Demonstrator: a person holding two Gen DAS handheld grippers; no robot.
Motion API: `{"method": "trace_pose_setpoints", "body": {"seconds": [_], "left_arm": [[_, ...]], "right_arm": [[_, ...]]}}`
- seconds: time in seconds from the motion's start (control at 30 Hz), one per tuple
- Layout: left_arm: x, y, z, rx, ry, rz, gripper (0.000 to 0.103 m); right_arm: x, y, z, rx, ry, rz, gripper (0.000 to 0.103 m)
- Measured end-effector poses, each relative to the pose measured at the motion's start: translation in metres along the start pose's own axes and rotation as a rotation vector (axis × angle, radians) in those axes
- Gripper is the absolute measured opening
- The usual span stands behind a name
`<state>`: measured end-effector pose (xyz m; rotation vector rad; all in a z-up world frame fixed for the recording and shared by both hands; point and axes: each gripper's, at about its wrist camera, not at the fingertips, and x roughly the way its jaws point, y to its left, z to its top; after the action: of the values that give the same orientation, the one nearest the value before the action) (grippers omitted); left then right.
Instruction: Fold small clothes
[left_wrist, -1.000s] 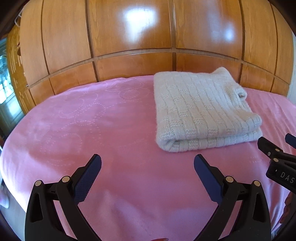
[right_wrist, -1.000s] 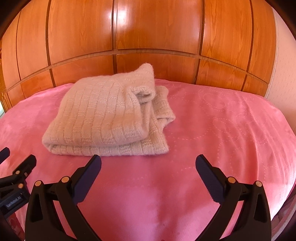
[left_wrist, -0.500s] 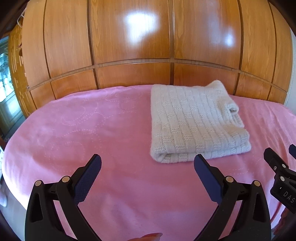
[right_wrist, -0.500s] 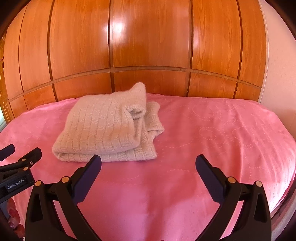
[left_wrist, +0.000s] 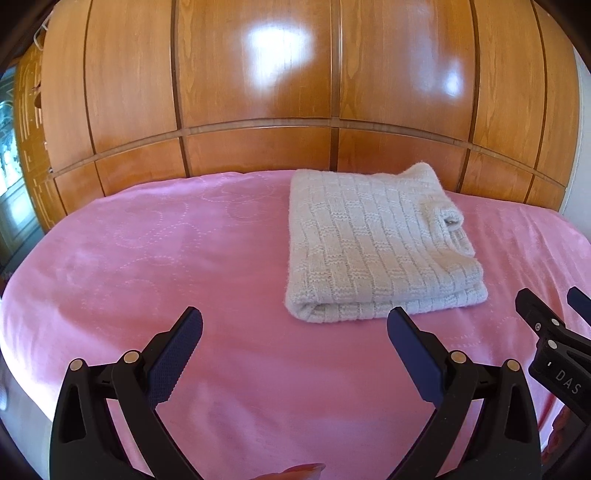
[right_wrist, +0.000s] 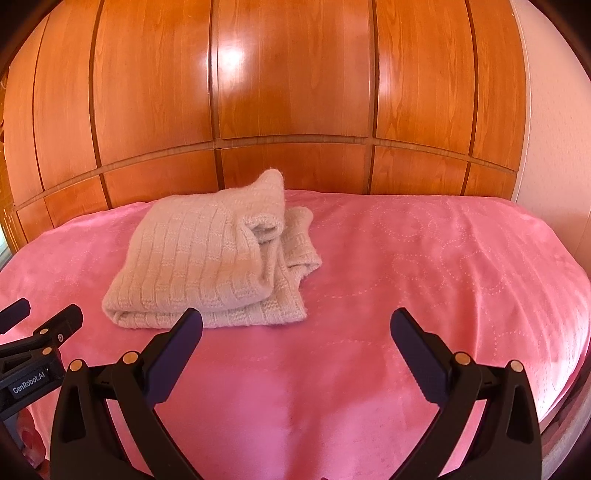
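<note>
We see the folded cream knit sweater (left_wrist: 376, 243) right of centre on the pink bedspread (left_wrist: 166, 258), long axis running toward the wooden wardrobe (left_wrist: 258, 92); our left gripper (left_wrist: 294, 332) and right gripper (right_wrist: 296, 334) both gape empty.

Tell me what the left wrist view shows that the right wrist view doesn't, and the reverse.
Only the left wrist view shows a strip of glass-fronted cabinet at its left edge and a fingertip at the bottom. Only the right wrist view shows the sweater's messy lower layer sticking out and the pale wall. Both show the folded knit sweater on the pink bedspread, the wooden wardrobe, and open left tongs and right tongs.
</note>
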<state>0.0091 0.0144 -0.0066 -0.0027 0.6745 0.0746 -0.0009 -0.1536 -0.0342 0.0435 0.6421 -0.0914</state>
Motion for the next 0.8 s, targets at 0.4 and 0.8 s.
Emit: {"method": "trace_pose_setpoints", "body": {"seconds": [0.4, 0.8], "left_arm": [[0.0024, 0.0015, -0.0006, -0.008, 0.009, -0.007, 0.099], [0.0017, 0.0006, -0.0022, -0.005, 0.01, -0.009, 0.099]], "right_arm": [[-0.0004, 0.0014, 0.0003, -0.004, 0.007, 0.005, 0.101], [-0.0005, 0.0004, 0.0005, 0.0, 0.012, 0.008, 0.101]]}}
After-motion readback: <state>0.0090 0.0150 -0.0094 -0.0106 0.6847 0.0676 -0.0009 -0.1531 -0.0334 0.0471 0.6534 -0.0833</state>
